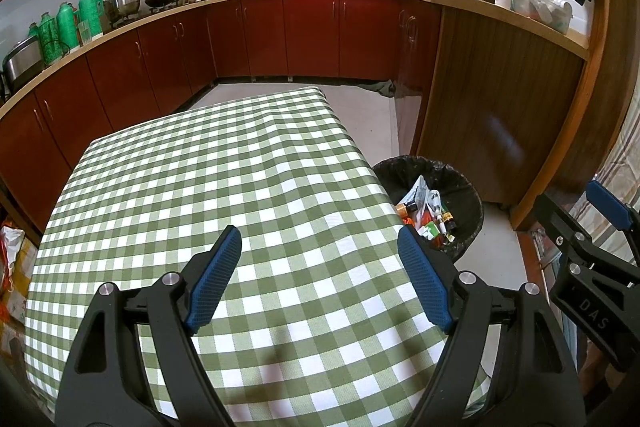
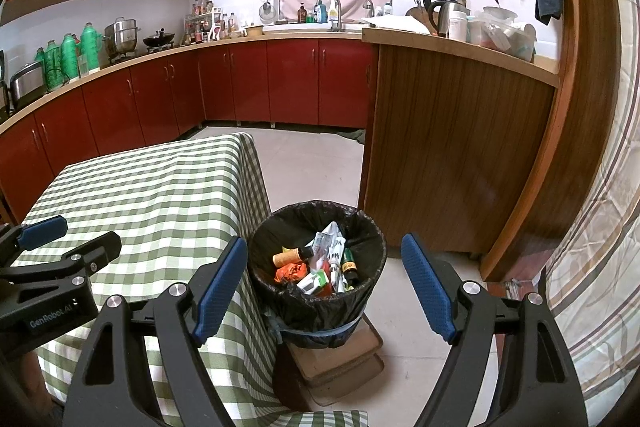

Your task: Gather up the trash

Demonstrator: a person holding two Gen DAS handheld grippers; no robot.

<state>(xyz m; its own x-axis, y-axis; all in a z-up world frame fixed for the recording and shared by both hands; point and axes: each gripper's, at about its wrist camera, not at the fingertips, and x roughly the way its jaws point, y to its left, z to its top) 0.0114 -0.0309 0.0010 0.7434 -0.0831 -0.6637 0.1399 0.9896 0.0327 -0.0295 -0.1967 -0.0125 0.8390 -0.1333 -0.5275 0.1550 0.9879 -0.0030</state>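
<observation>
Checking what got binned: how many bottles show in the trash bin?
2. An orange bottle with a black cap lies at the left of the trash bin; a dark green-labelled bottle stands at the right. More may be hidden under the wrappers.

bin (image 1: 460,187): near side hidden behind tabletop (image 1: 224,187) edge | trash (image 2: 320,263): labels too small to be read | tabletop: near edge cut off by frame

You'll see the trash bin (image 2: 316,267) — round, lined with a black bag — upright on the floor just beside the checked tabletop (image 2: 160,203). Inside lies the trash (image 2: 320,265): crumpled white wrappers, an orange packet, small dark bottles and a green-and-white carton, all jumbled together.
</observation>
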